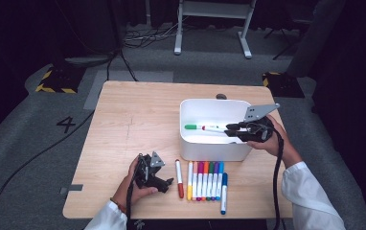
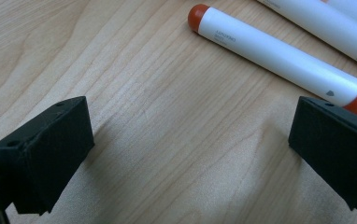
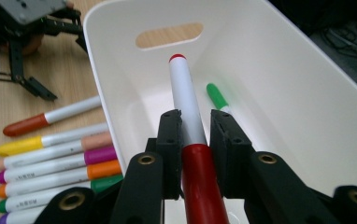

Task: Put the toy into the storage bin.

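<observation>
R gripper (image 3: 194, 128) is pinching the red marker (image 3: 188, 121) over the white bin (image 1: 190, 143), probably above the green marker (image 3: 216, 95); L gripper (image 2: 190, 149) is sitting spread wide beside the orange-red marker (image 2: 279, 58).

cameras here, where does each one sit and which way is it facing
High view: above the person's side, looking forward and down on the table; both forearms, left gripper, right gripper.
Left gripper view: on the left gripper, looking down at the tabletop; its open jaws beside the brown-red marker.
Right gripper view: on the right gripper, facing into the white bin; jaws clamp the red marker.
Shared: high and right gripper views both show the green marker in the bin.
</observation>
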### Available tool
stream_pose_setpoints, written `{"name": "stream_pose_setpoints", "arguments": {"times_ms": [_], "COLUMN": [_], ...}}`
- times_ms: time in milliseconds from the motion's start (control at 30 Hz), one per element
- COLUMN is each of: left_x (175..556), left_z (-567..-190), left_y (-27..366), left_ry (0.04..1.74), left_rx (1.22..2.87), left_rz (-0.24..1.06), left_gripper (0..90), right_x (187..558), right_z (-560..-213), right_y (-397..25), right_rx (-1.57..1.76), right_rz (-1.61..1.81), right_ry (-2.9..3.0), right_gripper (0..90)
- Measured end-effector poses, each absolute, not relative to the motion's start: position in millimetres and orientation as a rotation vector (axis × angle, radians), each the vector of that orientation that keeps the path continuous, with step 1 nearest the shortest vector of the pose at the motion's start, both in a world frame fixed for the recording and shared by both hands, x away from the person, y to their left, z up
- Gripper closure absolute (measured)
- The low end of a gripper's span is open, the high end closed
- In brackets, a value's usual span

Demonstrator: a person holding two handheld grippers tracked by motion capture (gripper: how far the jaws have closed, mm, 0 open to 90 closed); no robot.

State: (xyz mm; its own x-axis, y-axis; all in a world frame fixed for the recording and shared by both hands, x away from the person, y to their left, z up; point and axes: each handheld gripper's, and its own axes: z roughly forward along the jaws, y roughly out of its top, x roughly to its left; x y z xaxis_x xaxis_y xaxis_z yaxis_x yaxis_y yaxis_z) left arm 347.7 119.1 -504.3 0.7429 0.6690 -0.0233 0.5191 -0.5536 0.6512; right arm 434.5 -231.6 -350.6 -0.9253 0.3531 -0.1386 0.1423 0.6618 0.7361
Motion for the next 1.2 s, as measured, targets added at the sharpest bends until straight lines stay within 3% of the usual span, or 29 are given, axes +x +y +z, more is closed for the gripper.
{"name": "stream_pose_setpoints", "arguments": {"times_ms": [733,1000,1200], "left_x": [348,348,348], "left_z": [-504,-504,-504], "left_y": [119,119,119], "left_ry": [0.889,0.889,0.89], "left_rx": [2.288,2.288,2.288], "left_rz": [0.299,0.299,0.299], "left_gripper": [0.1,0.1,0.1], "right_x": [455,451,442], "right_z": [-368,-365,-357], "right_y": [-223,-224,-231], "right_rx": [0.424,0.435,0.507], "right_rz": [0.829,0.867,0.958], "right_ry": [2.79,2.746,2.643], "right_gripper": [73.3,64.5,52.3]}}
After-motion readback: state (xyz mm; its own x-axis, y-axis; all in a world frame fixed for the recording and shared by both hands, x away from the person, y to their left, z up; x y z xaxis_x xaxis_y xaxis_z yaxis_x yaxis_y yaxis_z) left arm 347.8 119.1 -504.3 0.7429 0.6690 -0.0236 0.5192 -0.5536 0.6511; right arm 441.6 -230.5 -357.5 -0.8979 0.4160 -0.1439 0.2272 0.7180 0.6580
